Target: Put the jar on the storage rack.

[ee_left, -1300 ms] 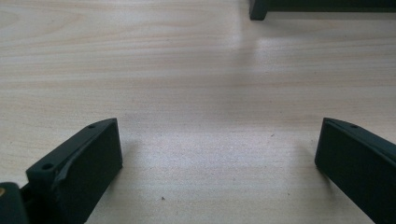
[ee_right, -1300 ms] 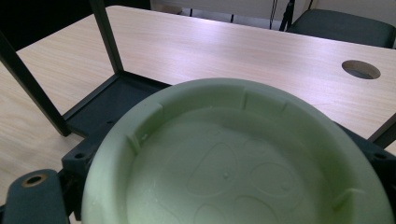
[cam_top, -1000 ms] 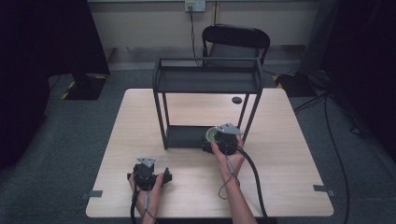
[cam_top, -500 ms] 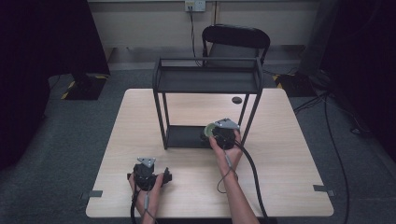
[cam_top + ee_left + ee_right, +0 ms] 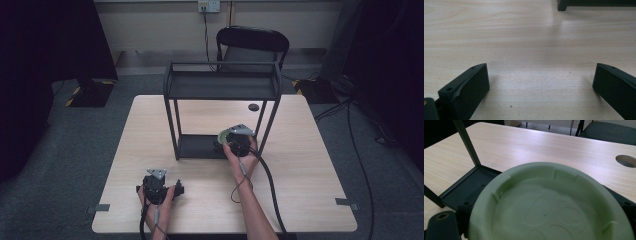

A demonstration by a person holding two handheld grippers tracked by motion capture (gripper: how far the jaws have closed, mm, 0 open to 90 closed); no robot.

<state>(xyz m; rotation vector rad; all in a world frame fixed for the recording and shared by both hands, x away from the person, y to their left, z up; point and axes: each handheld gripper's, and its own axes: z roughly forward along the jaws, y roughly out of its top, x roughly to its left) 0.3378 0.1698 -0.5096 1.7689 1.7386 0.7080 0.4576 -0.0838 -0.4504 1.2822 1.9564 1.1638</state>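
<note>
Green dish (image 5: 551, 205) is being gripped between the right gripper (image 5: 231, 142) jaws over the black rack's (image 5: 220, 87) lower shelf; its underside embossing is being revealed in the right gripper view. Left gripper (image 5: 156, 186) is being rested spread wide on the table (image 5: 524, 37).

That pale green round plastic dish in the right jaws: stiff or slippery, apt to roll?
The pale green round plastic dish looks moulded with ribs inside its rim, so probably stiff and light. Its smooth surface may slip. Shallow and flat-bottomed, it likely sits steady on the black metal shelf, rolling only on edge.

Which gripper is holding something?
The right gripper, by the black rack: its fingers clamp a green dish. The left gripper is open over bare table.
</note>
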